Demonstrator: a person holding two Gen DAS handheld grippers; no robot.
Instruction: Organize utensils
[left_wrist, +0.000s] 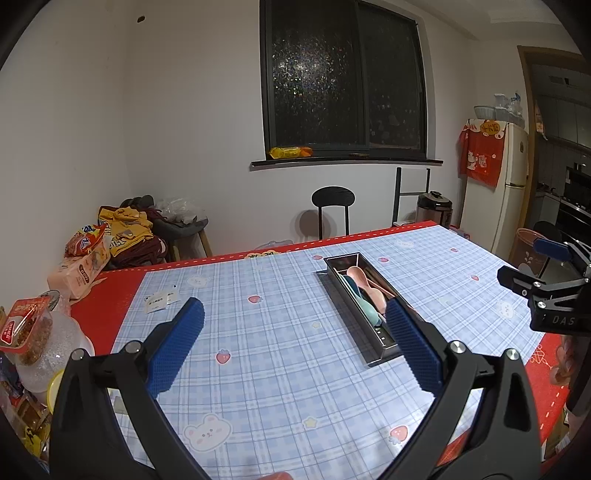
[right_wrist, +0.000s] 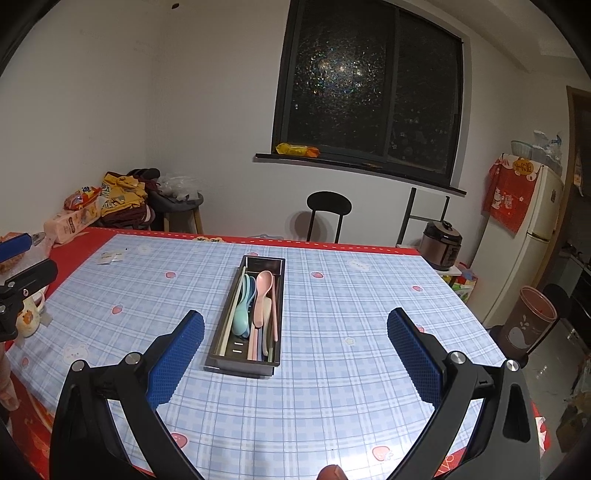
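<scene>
Steel tray (right_wrist: 221, 332) on the table — pastel spoons (right_wrist: 263, 291), chopsticks inside

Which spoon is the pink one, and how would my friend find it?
Look at the blue checked tablecloth, then the long dark metal tray in its middle. Among the utensils inside lies the pink spoon, bowl end toward the window. Its neighbours to the left are teal and blue; it alone is pink.

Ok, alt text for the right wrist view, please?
An open right tool hovers over a plaid tablecloth, facing a narrow metal tray holding pastel spoons and chopsticks. The left tool shows at the left edge.
</scene>
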